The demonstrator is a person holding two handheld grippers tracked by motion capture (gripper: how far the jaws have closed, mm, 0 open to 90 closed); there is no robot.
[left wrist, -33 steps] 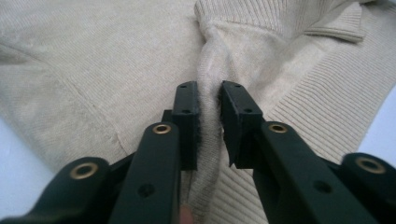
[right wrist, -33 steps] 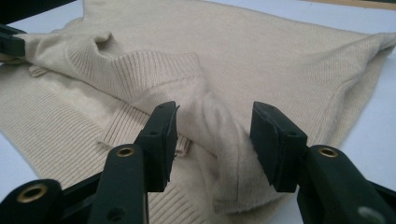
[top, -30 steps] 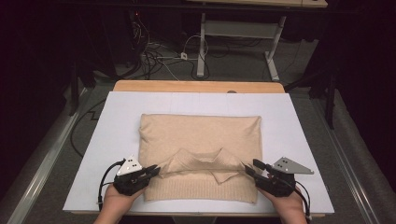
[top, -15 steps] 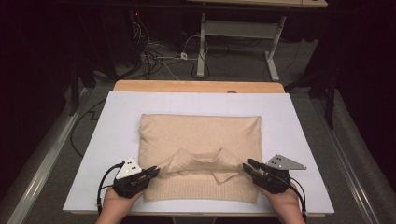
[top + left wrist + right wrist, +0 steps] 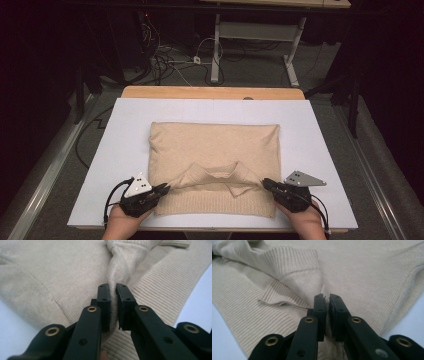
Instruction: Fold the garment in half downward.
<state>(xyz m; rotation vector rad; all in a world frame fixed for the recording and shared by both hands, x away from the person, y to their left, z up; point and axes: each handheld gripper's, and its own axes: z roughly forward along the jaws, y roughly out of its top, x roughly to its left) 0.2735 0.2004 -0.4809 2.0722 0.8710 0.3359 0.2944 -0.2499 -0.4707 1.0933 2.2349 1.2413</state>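
With the left tool (image 5: 161, 189) clamped on the folded beige knit sweater (image 5: 215, 150) lying mid-counter and the right tool (image 5: 268, 185) just closed on it, lift both corners evenly.

From above your side of the table (image 5: 125, 150), the high view looks forward and down. Each gripper view sits very near the beige sweater (image 5: 215, 150), facing 12 o'clock along its jaws; all three share its ribbed collar (image 5: 220, 177), probably.
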